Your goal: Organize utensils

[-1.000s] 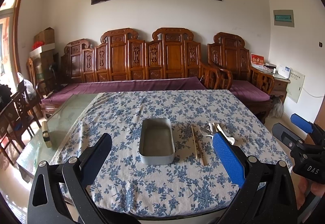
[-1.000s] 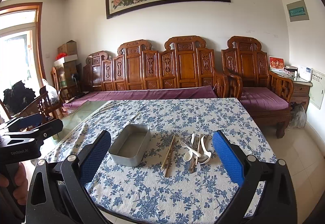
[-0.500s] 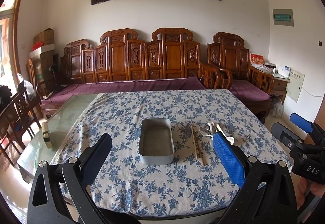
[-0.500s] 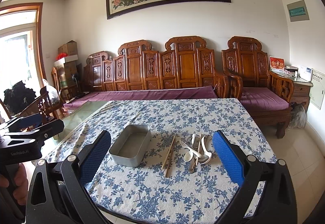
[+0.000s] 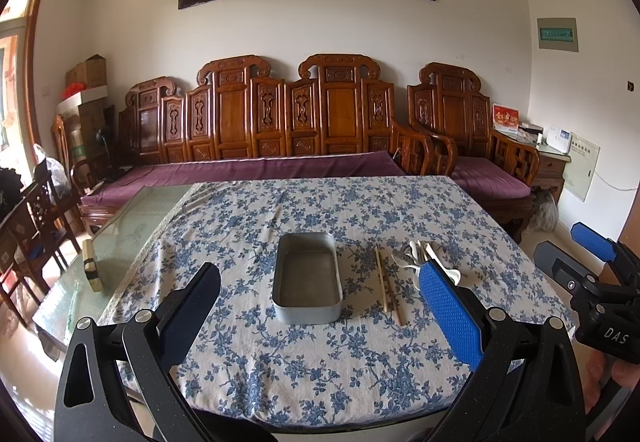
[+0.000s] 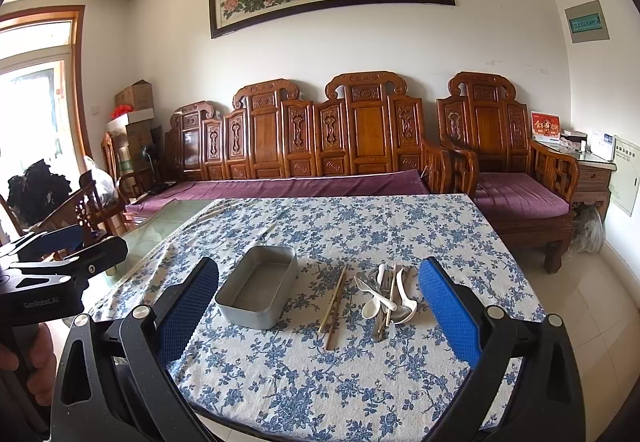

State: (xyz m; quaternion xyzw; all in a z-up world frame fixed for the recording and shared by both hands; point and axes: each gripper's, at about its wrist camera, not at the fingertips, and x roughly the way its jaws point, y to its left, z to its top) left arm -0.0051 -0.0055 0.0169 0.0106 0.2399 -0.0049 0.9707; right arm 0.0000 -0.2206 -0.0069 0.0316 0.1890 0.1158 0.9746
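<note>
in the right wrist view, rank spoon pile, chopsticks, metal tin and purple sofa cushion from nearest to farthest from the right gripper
1. Spoon pile, just inside the right finger.
2. Chopsticks, centre; nearly as close.
3. Metal tin, left, beside the left finger.
4. Purple sofa cushion, beyond the table's far edge.

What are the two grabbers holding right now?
Nothing. The left gripper and right gripper are open, and the chopsticks lie on the table.
</note>
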